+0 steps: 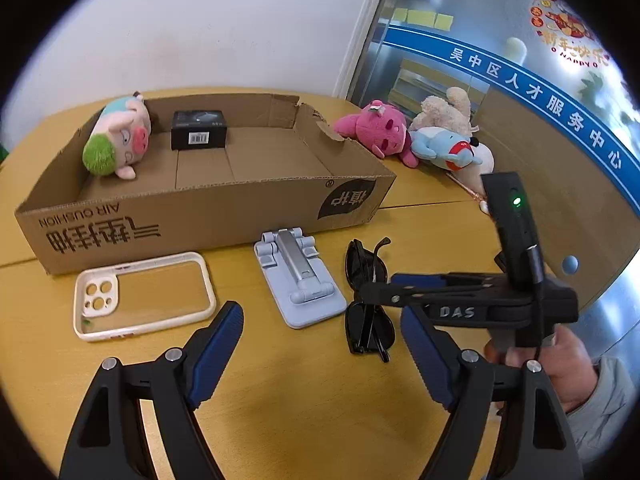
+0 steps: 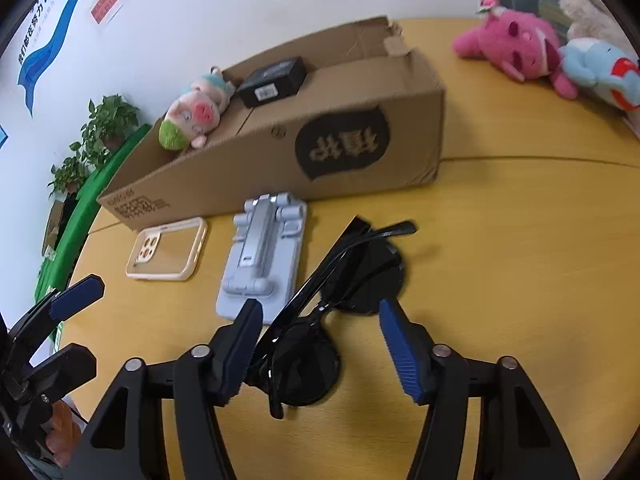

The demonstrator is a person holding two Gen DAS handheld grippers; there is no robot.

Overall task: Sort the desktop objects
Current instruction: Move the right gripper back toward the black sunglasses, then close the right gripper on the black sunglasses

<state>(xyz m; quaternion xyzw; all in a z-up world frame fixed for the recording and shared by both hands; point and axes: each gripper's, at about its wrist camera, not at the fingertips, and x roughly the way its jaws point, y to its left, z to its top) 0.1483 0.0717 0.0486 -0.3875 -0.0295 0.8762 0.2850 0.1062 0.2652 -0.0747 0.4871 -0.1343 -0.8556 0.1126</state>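
Observation:
Black folded sunglasses (image 1: 366, 304) (image 2: 340, 292) lie on the yellow table. My right gripper (image 2: 320, 316) is open, its jaws on either side of the sunglasses, low over them; it also shows in the left wrist view (image 1: 384, 288). My left gripper (image 1: 322, 324) is open and empty above the table in front of a grey-blue phone stand (image 1: 300, 280) (image 2: 264, 256) and a cream phone case (image 1: 142, 296) (image 2: 168, 254). A cardboard box (image 1: 208, 208) (image 2: 360, 148) behind them holds a pig plush (image 1: 118, 136) (image 2: 196, 114) and a small black box (image 1: 199, 130) (image 2: 274, 82).
A pink plush (image 1: 380, 128) (image 2: 516, 46), a blue plush (image 1: 448, 148) (image 2: 604, 70) and a beige plush (image 1: 444, 110) lie at the table's back right by a glass wall. Potted plants (image 2: 96, 136) stand beyond the table's left edge.

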